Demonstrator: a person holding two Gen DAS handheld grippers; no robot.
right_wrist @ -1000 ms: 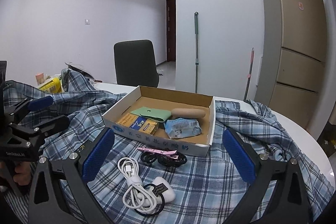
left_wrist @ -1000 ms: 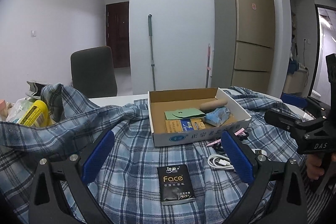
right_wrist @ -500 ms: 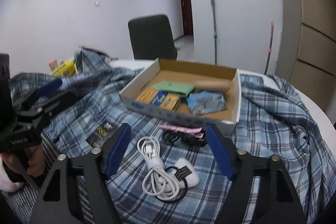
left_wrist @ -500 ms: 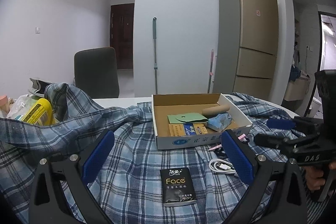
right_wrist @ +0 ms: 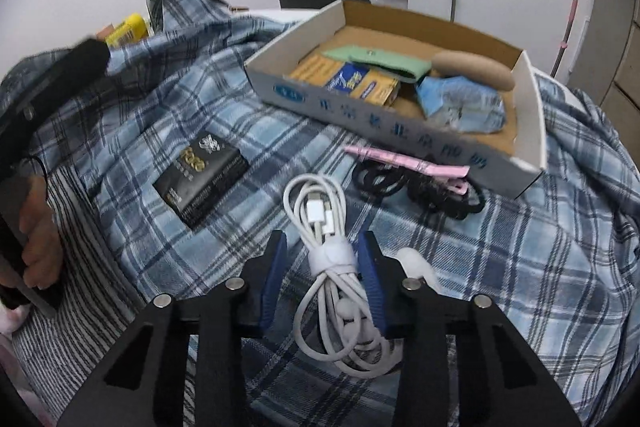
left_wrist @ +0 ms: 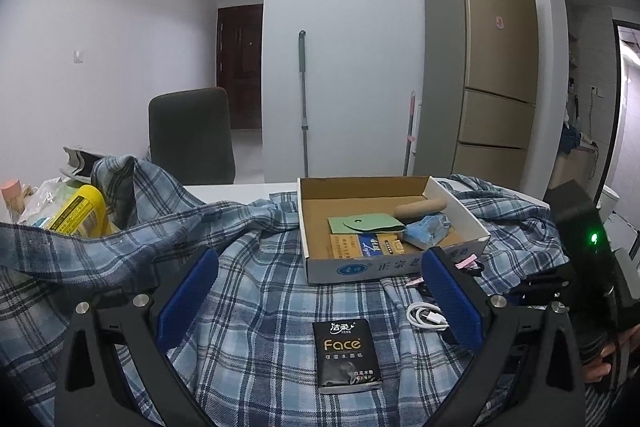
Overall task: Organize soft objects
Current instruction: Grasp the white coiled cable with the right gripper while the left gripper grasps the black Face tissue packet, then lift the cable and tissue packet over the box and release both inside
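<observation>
Dropping from its wide-open hover of a second ago, my right gripper (right_wrist: 323, 259) now straddles the bundled white cable (right_wrist: 326, 223) on the plaid shirt (right_wrist: 520, 247), jaws drawn in to either side of the bundle's white strap; I cannot tell whether the pads are touching it yet. The cardboard box (right_wrist: 532, 99) sits at 1 o'clock from the cable, with the pink hair clip (right_wrist: 404, 163) and black hair ties (right_wrist: 448, 195) between them. My left gripper (left_wrist: 320, 291) waits with jaws wide apart, the black tissue pack (left_wrist: 347, 355) lying on the shirt just below and between its fingers. To do this grasp well, I would close squarely on the strap, where the loops are gathered, squeeze only until the coil is firm, then lift straight up so loose ends and the plug beneath do not snag the cloth.
</observation>
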